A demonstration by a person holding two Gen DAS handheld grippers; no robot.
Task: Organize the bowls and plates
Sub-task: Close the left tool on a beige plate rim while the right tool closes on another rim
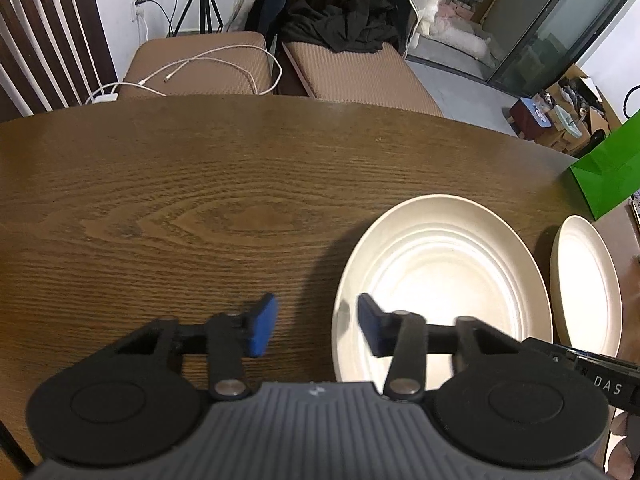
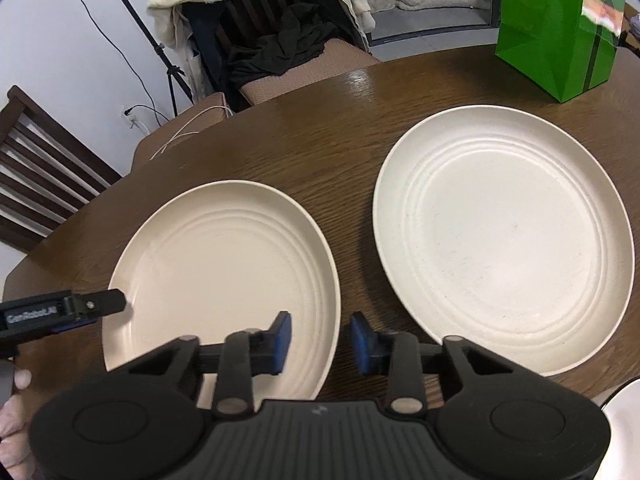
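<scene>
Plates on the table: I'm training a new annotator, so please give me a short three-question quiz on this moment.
1. True or false: the left plate lies stacked on the right plate.
2. What stands on the table beyond the right plate? A) a green bag B) a kettle C) a cup
3. Name the plate whose rim lies between the fingers of both the left gripper and the right gripper.

Key: 1 false, they lie side by side, apart. 2 A. 3 the left plate, one gripper at each side; the fingers do not yet press on it.
</scene>
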